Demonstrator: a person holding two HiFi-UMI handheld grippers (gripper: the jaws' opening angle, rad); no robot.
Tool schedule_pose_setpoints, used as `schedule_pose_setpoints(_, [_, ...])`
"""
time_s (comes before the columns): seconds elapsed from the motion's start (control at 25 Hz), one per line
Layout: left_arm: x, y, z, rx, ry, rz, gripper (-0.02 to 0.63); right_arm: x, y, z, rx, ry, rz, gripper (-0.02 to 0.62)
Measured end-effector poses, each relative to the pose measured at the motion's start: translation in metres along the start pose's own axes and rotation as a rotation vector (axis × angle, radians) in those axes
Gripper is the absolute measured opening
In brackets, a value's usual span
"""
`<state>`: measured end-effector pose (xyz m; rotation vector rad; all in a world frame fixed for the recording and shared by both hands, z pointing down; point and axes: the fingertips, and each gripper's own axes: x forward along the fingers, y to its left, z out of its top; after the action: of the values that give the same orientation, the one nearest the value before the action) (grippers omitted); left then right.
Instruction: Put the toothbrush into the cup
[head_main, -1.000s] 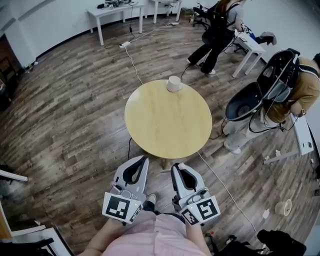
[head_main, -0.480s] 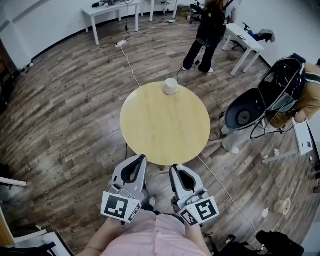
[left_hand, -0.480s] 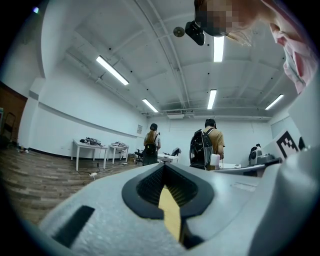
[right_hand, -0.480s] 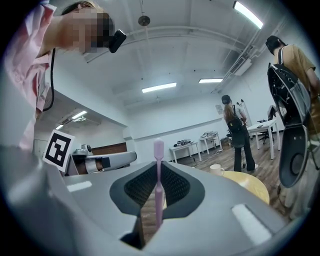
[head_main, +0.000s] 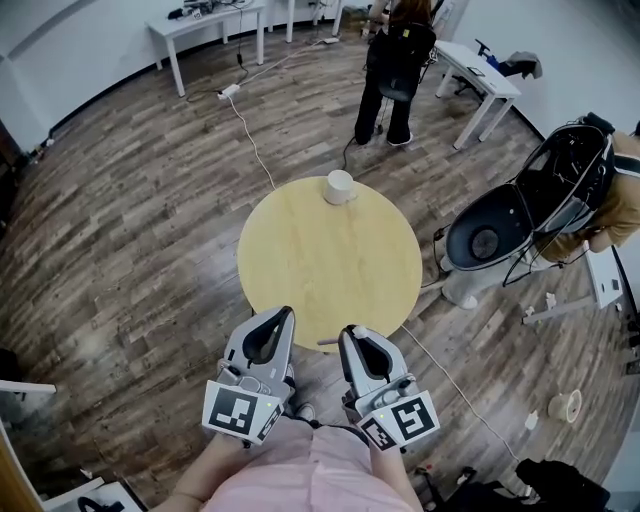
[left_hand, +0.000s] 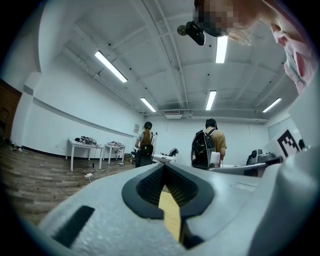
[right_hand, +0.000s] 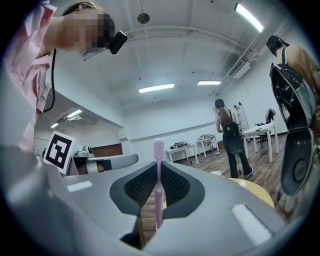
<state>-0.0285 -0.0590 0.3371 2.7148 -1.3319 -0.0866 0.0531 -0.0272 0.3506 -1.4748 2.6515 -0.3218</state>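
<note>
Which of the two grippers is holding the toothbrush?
The right gripper: a pink toothbrush stands clamped between its fingers. The left gripper has nothing between its fingers.

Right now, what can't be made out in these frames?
- Cup contents: head view, too small and far away to tell whether it is empty.
- Toothbrush bristles: right gripper view, too blurred to tell which end carries them; the lower end is hidden inside the right gripper.
- Table: left gripper view, the left gripper hides all but a sliver.
</note>
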Motion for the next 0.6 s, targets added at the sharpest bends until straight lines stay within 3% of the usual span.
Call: schedule_pose_setpoints(0.6, [0.03,0.036,-0.005,0.007,0.012,-0.047,0.003,0.041,-0.015,-0.001,0.008,-0.031,-0.053,0.032])
